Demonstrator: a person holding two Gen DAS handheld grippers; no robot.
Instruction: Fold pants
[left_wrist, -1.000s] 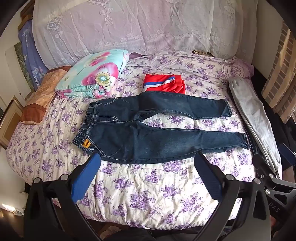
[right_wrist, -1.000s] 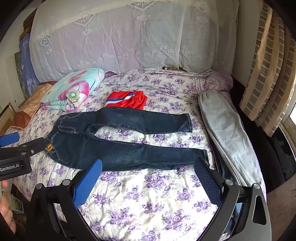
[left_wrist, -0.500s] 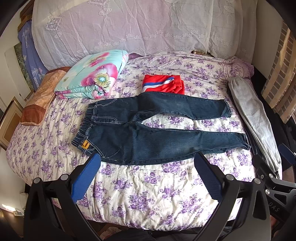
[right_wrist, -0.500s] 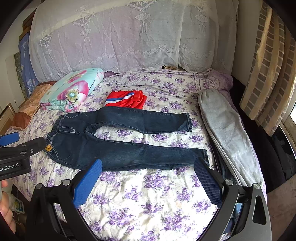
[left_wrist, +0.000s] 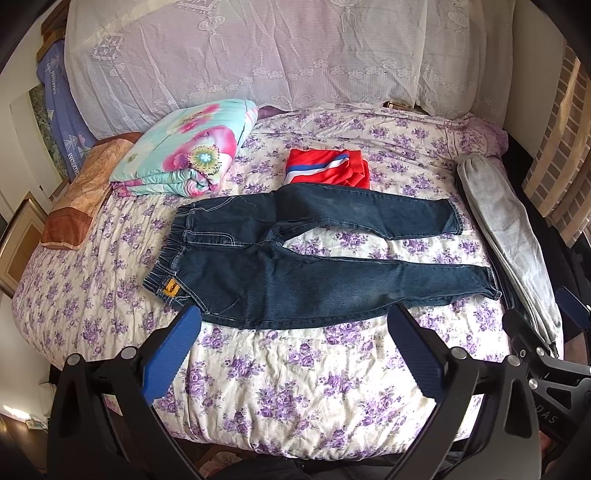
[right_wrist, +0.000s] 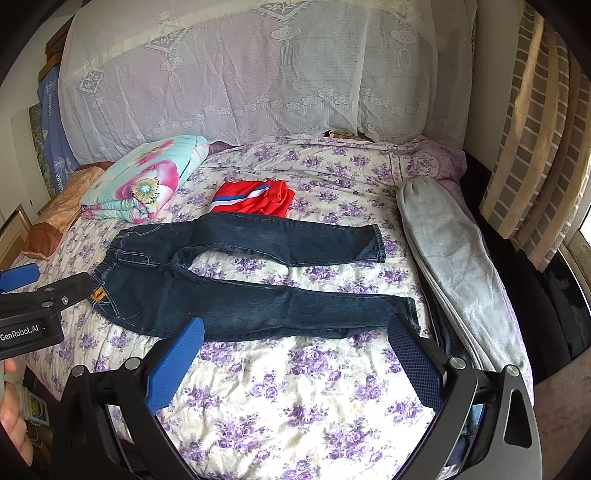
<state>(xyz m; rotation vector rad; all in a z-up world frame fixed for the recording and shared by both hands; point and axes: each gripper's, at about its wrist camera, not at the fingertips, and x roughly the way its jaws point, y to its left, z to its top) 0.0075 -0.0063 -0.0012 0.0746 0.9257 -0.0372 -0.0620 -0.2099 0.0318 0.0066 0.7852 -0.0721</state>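
Dark blue jeans lie flat on the flowered bed sheet, waistband to the left, both legs spread out to the right. They also show in the right wrist view. My left gripper is open and empty, hovering above the bed just short of the near leg. My right gripper is open and empty, above the near leg's lower edge. The left gripper also shows at the left edge of the right wrist view.
A folded red garment lies just behind the jeans. A folded floral quilt sits at the back left. Grey trousers lie along the bed's right edge. Lace-covered pillows line the headboard.
Both grippers have drifted slightly; the jeans have not moved and both grippers stay open.
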